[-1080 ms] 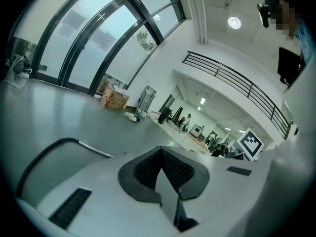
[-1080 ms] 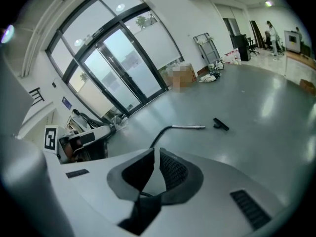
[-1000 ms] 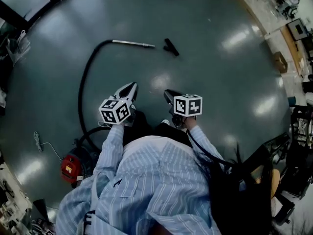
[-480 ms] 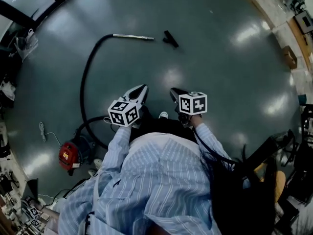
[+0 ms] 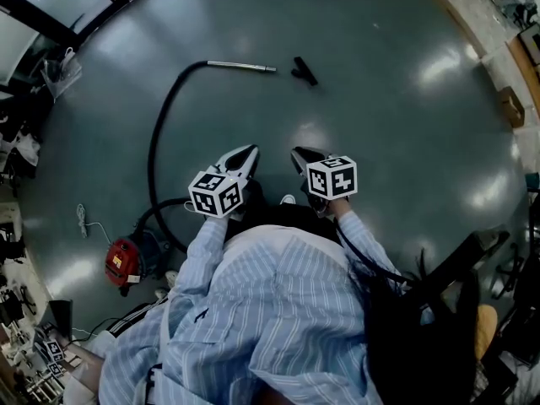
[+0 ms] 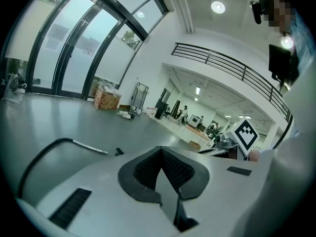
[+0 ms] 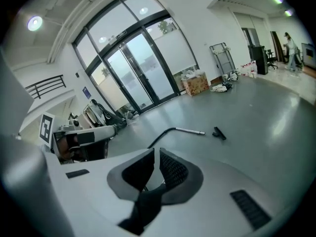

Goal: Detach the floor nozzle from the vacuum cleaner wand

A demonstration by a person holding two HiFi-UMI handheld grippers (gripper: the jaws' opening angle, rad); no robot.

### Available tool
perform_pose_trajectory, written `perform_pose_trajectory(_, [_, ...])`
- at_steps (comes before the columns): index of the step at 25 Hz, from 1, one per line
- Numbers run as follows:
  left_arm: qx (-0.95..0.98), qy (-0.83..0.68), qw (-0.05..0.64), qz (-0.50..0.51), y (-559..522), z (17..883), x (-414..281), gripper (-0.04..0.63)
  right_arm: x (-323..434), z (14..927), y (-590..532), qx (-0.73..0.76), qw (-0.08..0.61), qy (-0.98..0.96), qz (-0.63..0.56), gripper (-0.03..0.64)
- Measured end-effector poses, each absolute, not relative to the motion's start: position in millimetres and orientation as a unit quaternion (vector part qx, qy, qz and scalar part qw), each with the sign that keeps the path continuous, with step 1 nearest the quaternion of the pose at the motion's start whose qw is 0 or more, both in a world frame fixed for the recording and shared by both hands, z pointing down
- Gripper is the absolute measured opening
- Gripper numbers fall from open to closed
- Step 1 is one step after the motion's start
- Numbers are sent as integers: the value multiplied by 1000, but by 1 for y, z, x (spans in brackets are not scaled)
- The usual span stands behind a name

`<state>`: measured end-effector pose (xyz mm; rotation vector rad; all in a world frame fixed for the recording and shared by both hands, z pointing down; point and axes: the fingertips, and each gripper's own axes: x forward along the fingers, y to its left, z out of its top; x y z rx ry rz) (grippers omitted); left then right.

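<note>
Holding my left claw [image 5: 250, 151] and right claw [image 5: 296, 153] together, empty, I've shifted them sideways. Floor nozzle [image 5: 305, 70] still lies just off the wand [image 5: 241, 66] tip, already detached.

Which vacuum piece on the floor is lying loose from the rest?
The small black floor nozzle, just past the metal wand tip with bare floor between them. The wand, black hose and red vacuum body appear joined as one chain.
</note>
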<state>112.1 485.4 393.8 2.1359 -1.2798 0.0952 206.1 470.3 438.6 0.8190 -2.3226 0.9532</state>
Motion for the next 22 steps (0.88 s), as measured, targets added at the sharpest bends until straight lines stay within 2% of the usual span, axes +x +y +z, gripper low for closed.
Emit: perform_pose_trajectory(22, [821,-477,311,36,492,390,124,6,221,441,480,311,251,-847,350,40])
